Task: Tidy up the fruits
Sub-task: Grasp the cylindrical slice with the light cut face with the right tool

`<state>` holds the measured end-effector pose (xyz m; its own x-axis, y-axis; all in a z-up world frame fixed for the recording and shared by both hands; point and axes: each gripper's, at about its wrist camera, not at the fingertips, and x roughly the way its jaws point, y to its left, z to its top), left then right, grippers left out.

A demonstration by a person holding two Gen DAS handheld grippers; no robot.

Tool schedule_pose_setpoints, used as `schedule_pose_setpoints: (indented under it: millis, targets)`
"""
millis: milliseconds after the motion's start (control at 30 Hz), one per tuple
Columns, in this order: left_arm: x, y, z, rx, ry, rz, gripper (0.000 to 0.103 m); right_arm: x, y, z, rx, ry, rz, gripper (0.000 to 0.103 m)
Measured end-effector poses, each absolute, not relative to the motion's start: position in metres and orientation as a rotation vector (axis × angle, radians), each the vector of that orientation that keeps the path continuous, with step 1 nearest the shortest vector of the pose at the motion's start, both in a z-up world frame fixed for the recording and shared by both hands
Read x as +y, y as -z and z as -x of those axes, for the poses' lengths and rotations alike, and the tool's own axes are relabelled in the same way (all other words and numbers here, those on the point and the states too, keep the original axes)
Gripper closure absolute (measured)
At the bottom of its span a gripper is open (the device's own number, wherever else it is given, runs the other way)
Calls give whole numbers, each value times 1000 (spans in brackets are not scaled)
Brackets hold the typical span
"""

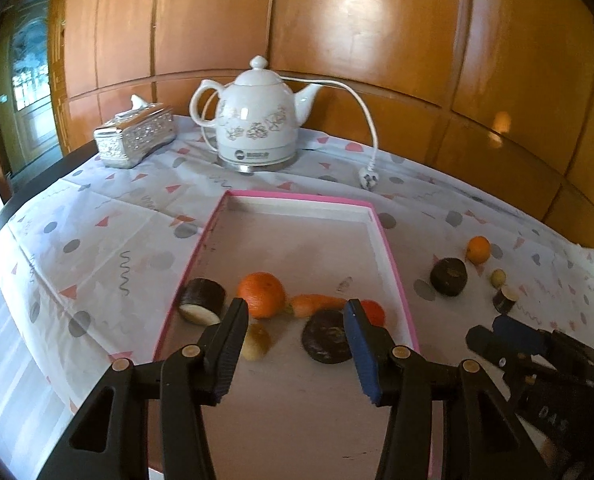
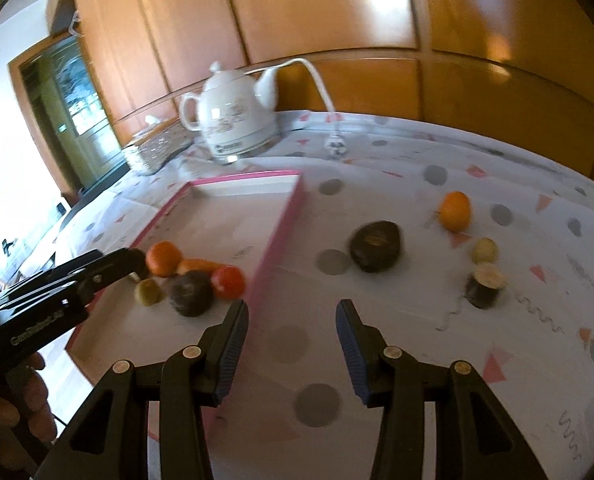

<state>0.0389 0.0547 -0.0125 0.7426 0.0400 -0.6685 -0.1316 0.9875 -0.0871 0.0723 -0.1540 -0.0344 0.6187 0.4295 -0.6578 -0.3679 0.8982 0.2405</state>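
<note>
Fruit outside pink tray (image 2: pixel 275 236) lies ahead-right of right gripper (image 2: pixel 293 320), nearer than left gripper (image 1: pixel 295 318); both spread, empty.

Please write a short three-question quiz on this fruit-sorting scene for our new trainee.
1. True or false: the orange out on the tablecloth already lies inside the pink tray.
2. Which thing stands behind the tray? A. a kettle B. a blender C. a toaster
3. Fill in: the left gripper holds ____ between its fingers.

Key
1. False: it lies on the cloth to the right of the tray, beside a dark round piece.
2. A: the white kettle, with a tissue box to its left.
3. Nothing: its jaws stand apart over the tray; the right gripper is empty too.
</note>
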Motion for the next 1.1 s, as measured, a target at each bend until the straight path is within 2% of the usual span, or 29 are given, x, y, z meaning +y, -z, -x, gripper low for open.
schedule_pose_setpoints:
  millis: [633, 700, 1100]
  targets:
    - [-11, 18, -57, 786, 70, 24, 50, -274, 62, -87, 800, -132, -198, 56]
    - [-19, 19, -59, 792, 89, 16, 50, -281, 64, -91, 800, -113, -201, 49]
    - [-40, 27, -73, 838, 130, 32, 50, -266, 77, -126, 840, -164, -154, 48]
